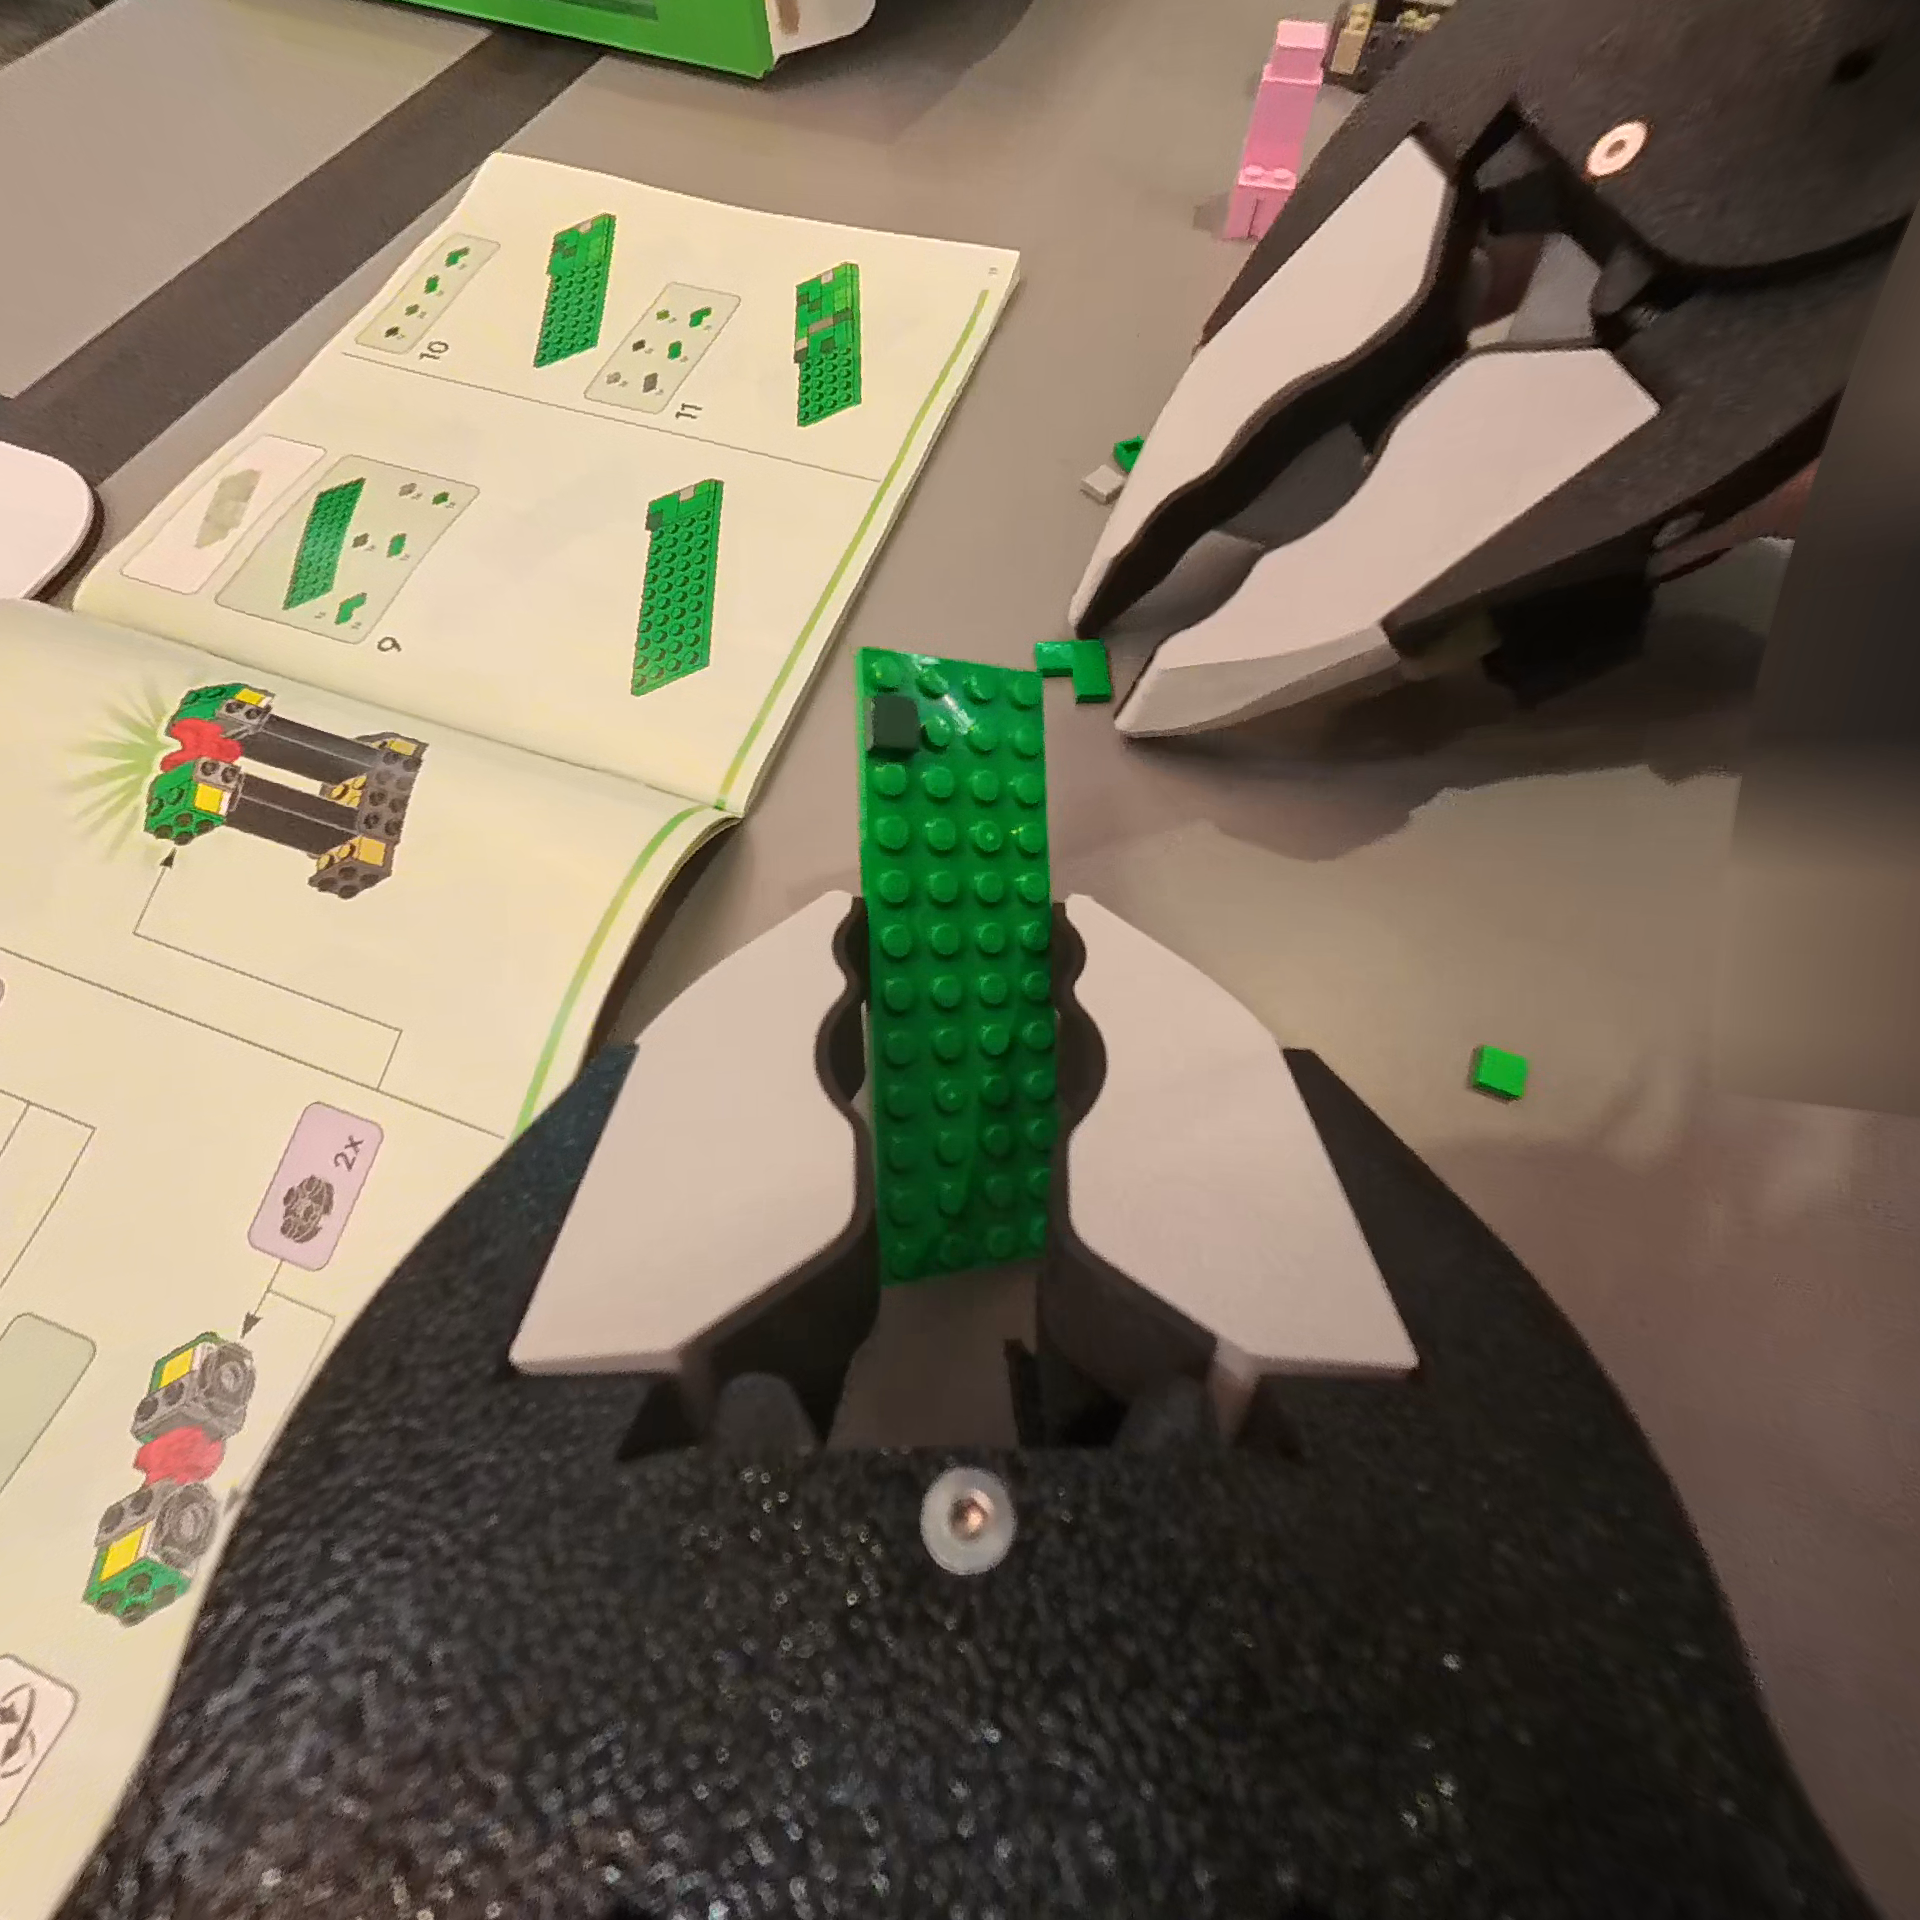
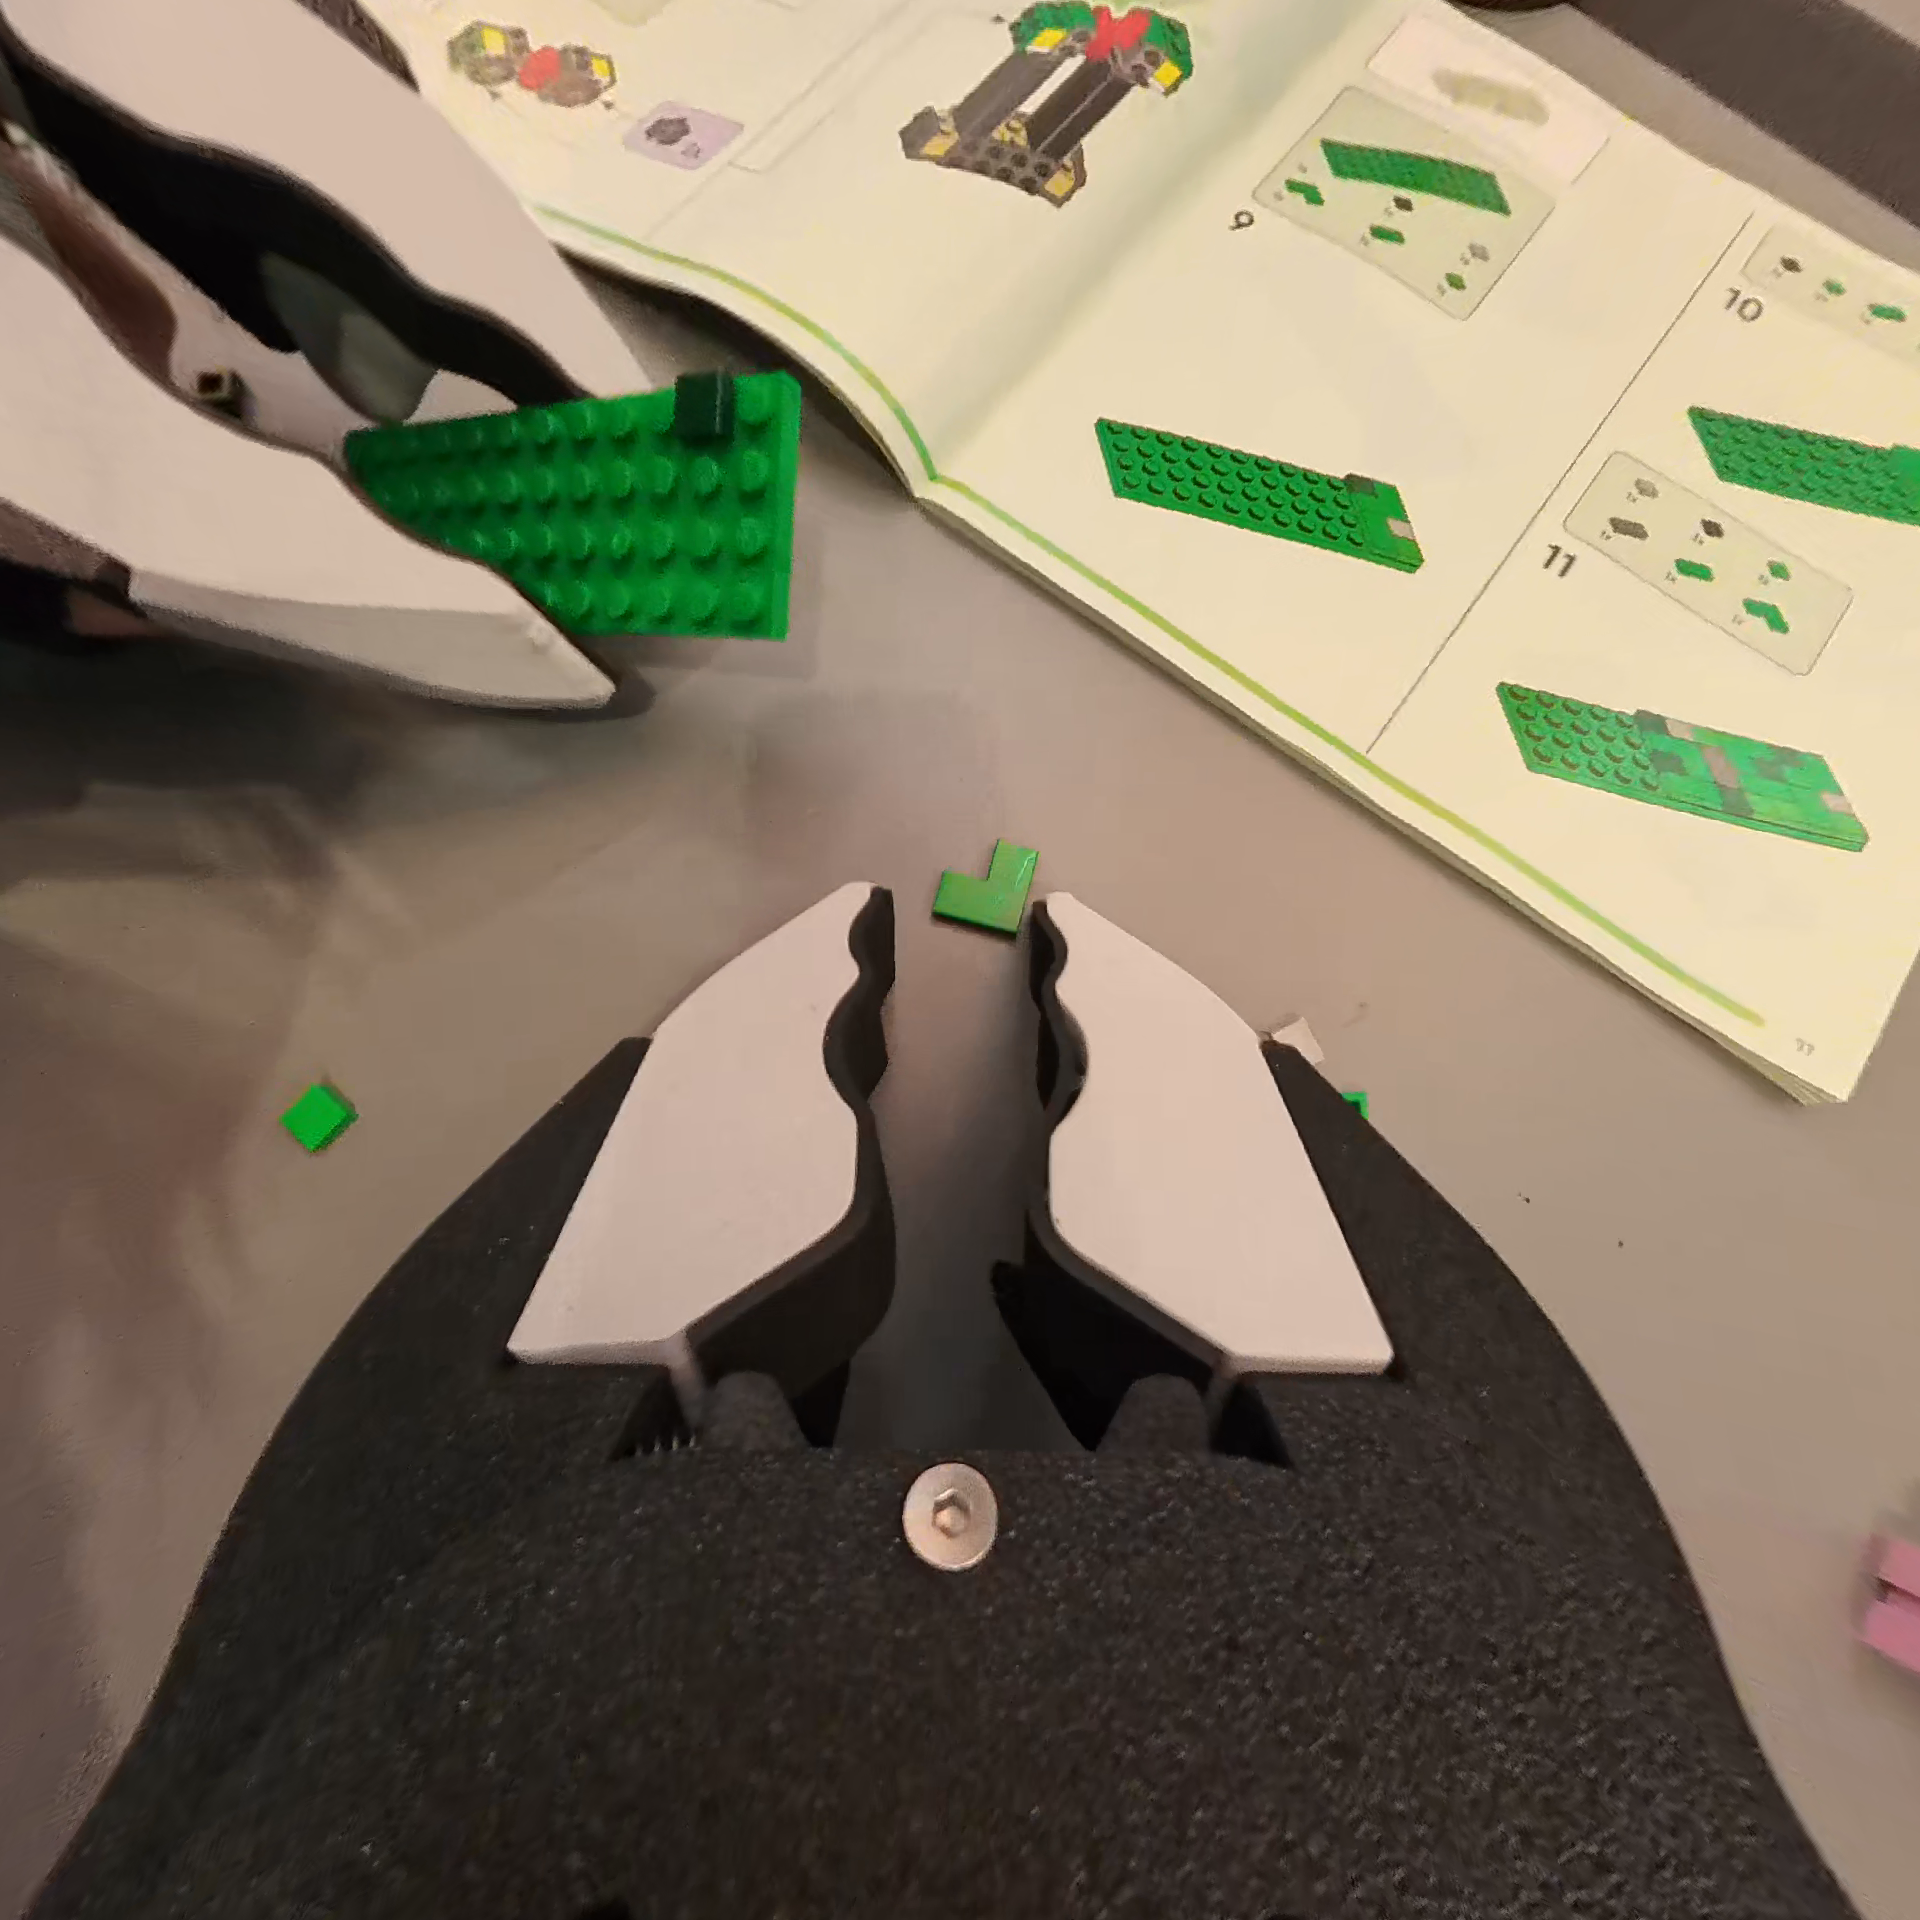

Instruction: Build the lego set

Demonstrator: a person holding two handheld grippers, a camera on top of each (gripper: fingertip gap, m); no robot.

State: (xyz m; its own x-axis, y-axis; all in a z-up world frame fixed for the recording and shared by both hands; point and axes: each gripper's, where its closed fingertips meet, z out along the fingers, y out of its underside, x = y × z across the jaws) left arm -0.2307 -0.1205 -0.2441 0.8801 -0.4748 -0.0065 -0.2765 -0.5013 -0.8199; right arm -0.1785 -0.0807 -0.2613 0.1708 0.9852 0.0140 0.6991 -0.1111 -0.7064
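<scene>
Green studded baseplate [image 1: 961,966] sits clamped in the left gripper [image 1: 961,914]. The right gripper [image 2: 961,904], slightly open and empty, nears an L-shaped tile [image 2: 987,883] at twelve o'clock. Closing off-centre could flick it away.

You're at a hobby or office-style desk: a smooth grey tabletop [image 1: 1351,935], an open instruction booklet [image 1: 582,447] at upper left, a green box [image 1: 623,26] along the top edge.

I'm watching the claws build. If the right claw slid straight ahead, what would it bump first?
Probably the green L-shaped piece, lying on the table just beyond the open right claw. How high the claw sits is unclear.
</scene>
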